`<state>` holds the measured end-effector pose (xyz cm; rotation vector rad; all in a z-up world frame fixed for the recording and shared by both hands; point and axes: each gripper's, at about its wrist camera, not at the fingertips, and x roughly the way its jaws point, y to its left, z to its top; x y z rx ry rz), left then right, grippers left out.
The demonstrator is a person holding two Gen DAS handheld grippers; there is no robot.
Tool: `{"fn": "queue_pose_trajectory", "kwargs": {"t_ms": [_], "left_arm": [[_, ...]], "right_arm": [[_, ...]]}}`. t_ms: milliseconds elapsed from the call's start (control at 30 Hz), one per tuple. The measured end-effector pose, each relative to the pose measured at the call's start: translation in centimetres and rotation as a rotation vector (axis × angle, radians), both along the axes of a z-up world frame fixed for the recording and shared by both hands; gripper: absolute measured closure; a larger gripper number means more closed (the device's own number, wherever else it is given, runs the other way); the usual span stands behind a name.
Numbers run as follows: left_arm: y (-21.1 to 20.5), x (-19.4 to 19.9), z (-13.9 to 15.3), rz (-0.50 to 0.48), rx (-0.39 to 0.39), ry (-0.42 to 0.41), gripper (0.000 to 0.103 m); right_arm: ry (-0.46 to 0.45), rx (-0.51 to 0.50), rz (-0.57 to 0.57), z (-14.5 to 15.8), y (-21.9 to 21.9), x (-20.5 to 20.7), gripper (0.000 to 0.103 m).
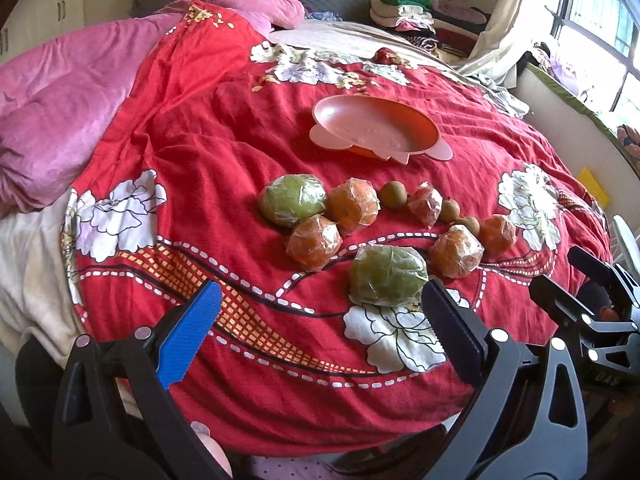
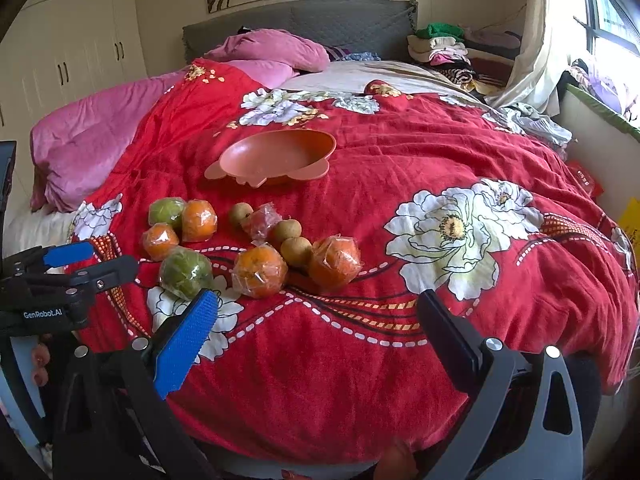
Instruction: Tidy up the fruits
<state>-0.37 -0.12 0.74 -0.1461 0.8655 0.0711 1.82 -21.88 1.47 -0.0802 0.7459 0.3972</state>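
Observation:
Wrapped fruits lie in a cluster on the red floral bedspread. A near green fruit sits just beyond my left gripper, which is open and holds nothing. A second green fruit, several wrapped oranges and small brown fruits lie beyond it. An empty pink bowl stands behind the cluster. My right gripper is open and bare, near the bed's front edge, with two wrapped oranges ahead of it. The pink bowl lies farther back.
A pink quilt is heaped at the left of the bed. Folded clothes are stacked by the grey headboard. A window and curtain are on the right. A wardrobe stands at the left.

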Motion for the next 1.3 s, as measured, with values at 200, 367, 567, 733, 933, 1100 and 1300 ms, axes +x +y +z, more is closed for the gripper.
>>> {"fn": "queue_pose_trajectory", "kwargs": {"t_ms": [200,367,567,733,933,1100,1300], "left_arm": [[0.2,0.0,0.2,-0.003,0.0,0.001,0.009],[0.3,0.0,0.2,-0.004,-0.004,0.001,0.009],[0.2,0.0,0.2,-0.003,0.0,0.001,0.009],[0.2,-0.1,0.2,-0.002,-0.001,0.0,0.009],[0.3,-0.1,0.2,0.001,-0.004,0.004,0.009],[0.8,0.0,-0.2,0.006,-0.004,0.014,0.009],[1.3,0.4,-0.9,0.002,-0.023,0.038,0.009]], "right_arm": [[-0.001,-0.004,-0.002,0.0,0.0,0.0,0.004],[0.0,-0.003,-0.002,0.0,0.0,0.0,0.004],[-0.002,-0.005,-0.004,0.0,-0.1,-0.1,0.004],[-0.001,-0.004,-0.003,0.0,-0.1,0.0,0.004],[-0.002,-0.004,-0.004,-0.1,-0.1,0.0,0.004],[0.003,-0.005,-0.008,-0.2,-0.4,0.1,0.004],[0.013,-0.005,-0.019,-0.5,-0.7,0.6,0.004]]}}
